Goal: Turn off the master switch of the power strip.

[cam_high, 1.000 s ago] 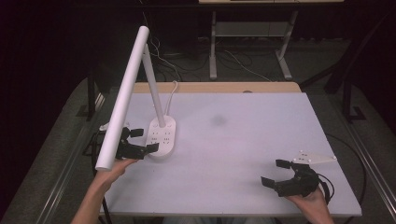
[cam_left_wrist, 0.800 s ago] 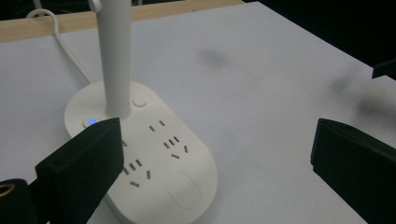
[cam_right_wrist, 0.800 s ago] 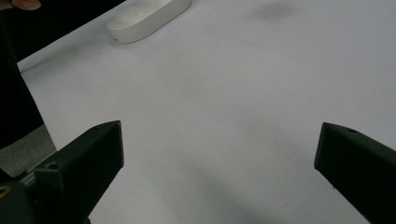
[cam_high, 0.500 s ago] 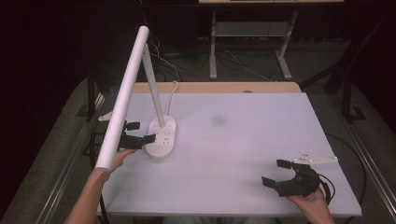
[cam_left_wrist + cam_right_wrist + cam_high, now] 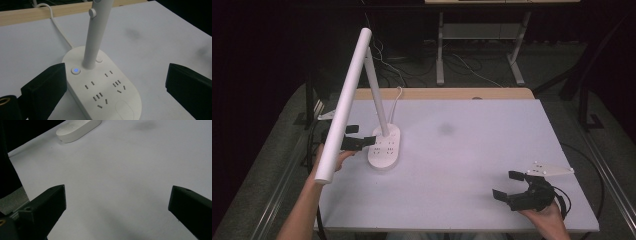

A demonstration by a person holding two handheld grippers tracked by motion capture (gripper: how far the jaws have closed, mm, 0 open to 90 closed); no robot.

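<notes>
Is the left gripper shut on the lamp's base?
No, the left gripper is open, its jaws standing wide apart on either side of the lamp base, by the lit blue button.

High view overlooks table (image 5: 492, 150); tongs cameras sit low.

A person's left forearm reaches up along the left edge of the table, and the left gripper (image 5: 357, 136) is held with its two black jaws spread wide apart, holding nothing. The right hand (image 5: 546, 216) rests near the table's front right corner, holding the right gripper (image 5: 508, 185), whose jaws also stand wide apart and hold nothing.
</notes>
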